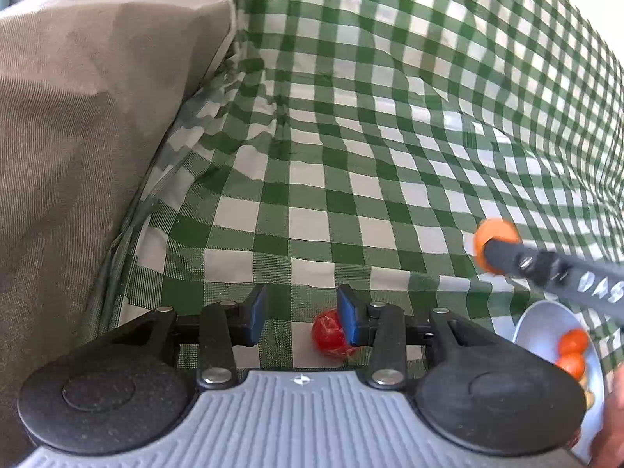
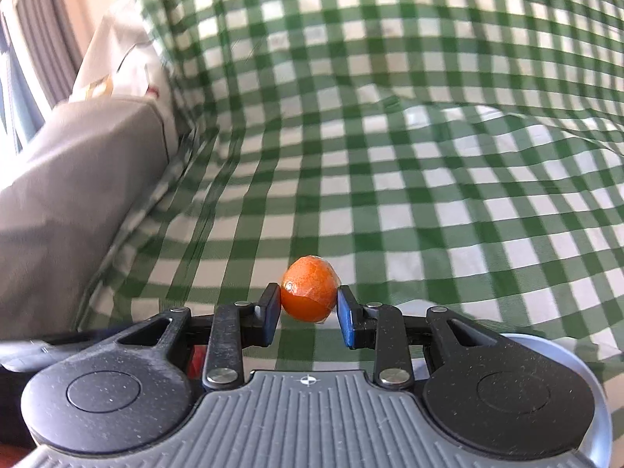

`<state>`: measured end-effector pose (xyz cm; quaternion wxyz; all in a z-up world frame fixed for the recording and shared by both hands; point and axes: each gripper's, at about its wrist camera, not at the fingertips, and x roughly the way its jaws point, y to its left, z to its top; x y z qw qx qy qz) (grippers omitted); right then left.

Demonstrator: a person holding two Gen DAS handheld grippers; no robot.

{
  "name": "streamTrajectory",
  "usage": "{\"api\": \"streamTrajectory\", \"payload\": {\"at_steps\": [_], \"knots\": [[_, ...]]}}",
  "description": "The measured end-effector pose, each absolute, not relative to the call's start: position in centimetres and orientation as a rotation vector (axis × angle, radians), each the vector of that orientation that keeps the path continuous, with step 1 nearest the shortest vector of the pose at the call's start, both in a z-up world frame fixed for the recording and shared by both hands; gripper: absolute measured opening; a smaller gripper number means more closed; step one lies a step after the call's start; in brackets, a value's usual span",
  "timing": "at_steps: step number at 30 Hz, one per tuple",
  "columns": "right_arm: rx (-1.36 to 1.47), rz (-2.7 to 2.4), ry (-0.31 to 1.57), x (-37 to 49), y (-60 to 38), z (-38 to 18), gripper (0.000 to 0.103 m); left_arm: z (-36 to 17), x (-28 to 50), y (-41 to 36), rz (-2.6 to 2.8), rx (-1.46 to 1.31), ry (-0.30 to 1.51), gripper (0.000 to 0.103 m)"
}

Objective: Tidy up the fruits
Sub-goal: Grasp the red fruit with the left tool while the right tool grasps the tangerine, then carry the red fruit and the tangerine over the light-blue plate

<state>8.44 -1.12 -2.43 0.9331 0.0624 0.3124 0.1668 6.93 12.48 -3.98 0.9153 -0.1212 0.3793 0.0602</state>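
orange fruit (image 2: pixel 309 288) | pinched between right hand-held gripper (image 2: pixel 308 314) pads | left hand-held gripper (image 1: pixel 302 318) spread, empty

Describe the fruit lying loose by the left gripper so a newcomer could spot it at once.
On the green-and-white checked cloth, look just ahead of the left gripper, by its blue right-hand pad. There lies a red fruit in shiny wrap. It is red and alone on the cloth; the others are orange, in the bowl.

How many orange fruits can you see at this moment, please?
3: one in the right gripper, two in the bowl at and. More may be hidden.
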Motion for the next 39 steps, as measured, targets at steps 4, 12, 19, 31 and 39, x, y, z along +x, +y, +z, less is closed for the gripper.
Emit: {"api": "streamTrajectory", "payload": {"at_steps": [4, 12, 19, 31, 39], "knots": [[0.147, 0.336, 0.596, 7.2, -2.9, -1.1, 0.033, -3.7, 6.6, 11.5, 0.078, -0.206, 0.766, 0.043], [0.169, 0.347, 0.526, 3.5, -7.3, 2.3, 0.033, -4.2, 6.8, 7.9, -0.008, -0.029, 0.803, 0.032], [0.216, 0.333, 0.540, -1.2, -13.1, 3.1, 0.033, -0.8, 2.1, 6.7, -0.026, -0.025, 0.585, 0.032], [0.167, 0.325, 0.521, -6.2, -18.6, -2.7, 0.033, 1.2, -5.1, -1.2, -0.172, 0.007, 0.529, 0.032], [0.267, 0.251, 0.528, -5.6, -21.2, -3.6, 0.033, -1.1, -5.2, -5.5, -0.242, 0.156, 0.585, 0.032]]}}
